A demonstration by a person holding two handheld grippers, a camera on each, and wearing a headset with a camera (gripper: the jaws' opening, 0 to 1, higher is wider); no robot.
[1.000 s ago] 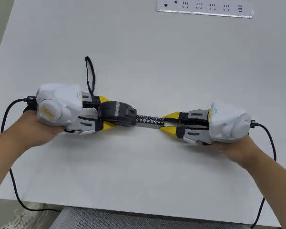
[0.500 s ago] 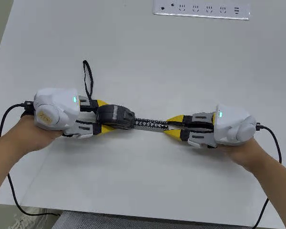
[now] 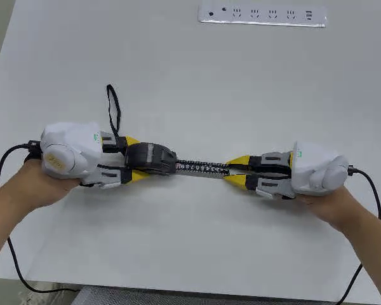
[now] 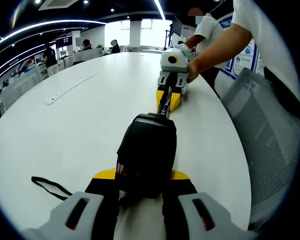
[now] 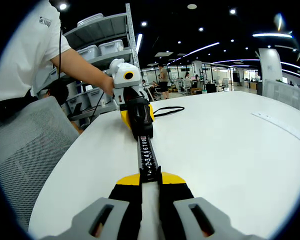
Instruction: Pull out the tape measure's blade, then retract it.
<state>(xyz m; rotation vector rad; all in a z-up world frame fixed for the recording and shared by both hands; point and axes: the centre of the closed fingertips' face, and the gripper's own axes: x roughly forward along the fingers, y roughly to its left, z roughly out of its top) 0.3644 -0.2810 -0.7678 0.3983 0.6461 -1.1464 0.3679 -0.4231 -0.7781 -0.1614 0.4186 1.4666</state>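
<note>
Your grippers: two, left gripper [image 3: 136,157] and right gripper [image 3: 233,170]
Tape measure [image 3: 151,157]: one
Power strip [image 3: 261,15]: one
Table [image 3: 241,82]: one

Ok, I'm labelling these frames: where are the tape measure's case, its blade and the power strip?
tape measure case [image 3: 151,157], head view, top of dark housing.
blade [image 5: 146,152], right gripper view, numbered face mid-span.
power strip [image 3: 261,14], head view, middle of its body.
</note>
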